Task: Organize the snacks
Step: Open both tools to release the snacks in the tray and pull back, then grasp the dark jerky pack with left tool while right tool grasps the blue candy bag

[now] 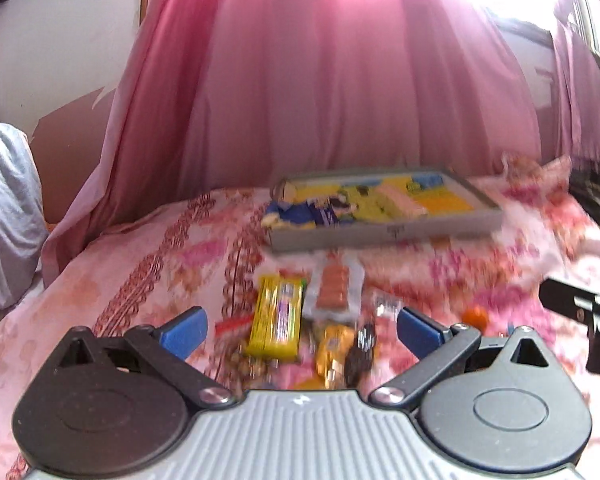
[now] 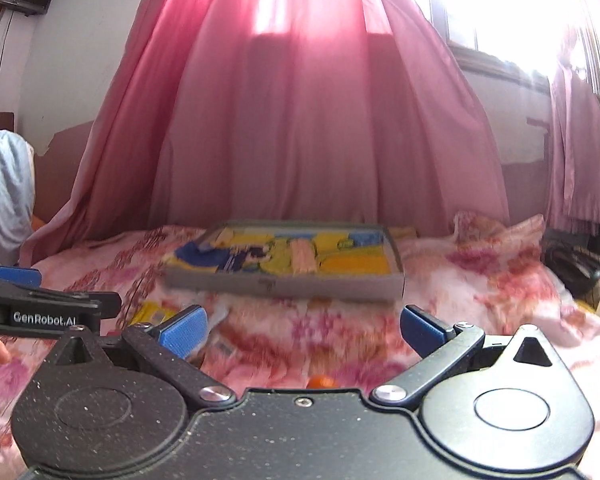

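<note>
Left tool: spread, empty, above yellow packet at lower centre | Right tool: spread, empty | Grey tray: mid-frame on bed, snacks inside

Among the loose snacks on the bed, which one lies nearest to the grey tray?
The clear packet of orange-brown biscuits: it lies just before the grey tray, farther forward than the yellow bar beside it.
</note>
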Tool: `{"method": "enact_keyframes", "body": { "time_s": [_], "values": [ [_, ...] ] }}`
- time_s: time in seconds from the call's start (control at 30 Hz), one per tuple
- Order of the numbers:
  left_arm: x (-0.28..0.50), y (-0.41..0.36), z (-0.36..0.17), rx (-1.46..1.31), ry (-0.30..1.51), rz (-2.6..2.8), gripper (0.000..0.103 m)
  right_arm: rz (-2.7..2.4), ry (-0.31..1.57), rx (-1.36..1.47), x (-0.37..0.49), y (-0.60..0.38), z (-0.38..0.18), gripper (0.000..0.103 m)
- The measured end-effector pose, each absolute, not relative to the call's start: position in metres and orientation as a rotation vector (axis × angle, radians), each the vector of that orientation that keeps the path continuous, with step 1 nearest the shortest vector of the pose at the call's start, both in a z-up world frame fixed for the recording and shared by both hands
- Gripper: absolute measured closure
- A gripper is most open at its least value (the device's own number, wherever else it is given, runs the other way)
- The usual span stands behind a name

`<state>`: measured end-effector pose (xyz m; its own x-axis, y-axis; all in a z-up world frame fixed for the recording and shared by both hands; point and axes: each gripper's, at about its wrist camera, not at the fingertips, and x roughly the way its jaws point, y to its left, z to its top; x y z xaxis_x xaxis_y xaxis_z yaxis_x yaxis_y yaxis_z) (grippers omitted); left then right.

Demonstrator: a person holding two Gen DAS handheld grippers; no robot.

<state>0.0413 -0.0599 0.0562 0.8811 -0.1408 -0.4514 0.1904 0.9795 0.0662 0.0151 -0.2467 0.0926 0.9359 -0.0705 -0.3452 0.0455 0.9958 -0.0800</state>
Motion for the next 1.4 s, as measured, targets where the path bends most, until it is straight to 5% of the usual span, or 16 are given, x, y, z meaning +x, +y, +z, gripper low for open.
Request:
{"method": "enact_keyframes", "body": {
  "time_s": [1.4],
  "values": [
    [0.051, -0.052, 0.000, 0.156, 0.636, -0.202, 0.000, -0.109, 0.553, -0.022, 0.008, -0.252, 0.020, 0.001]
  ]
}}
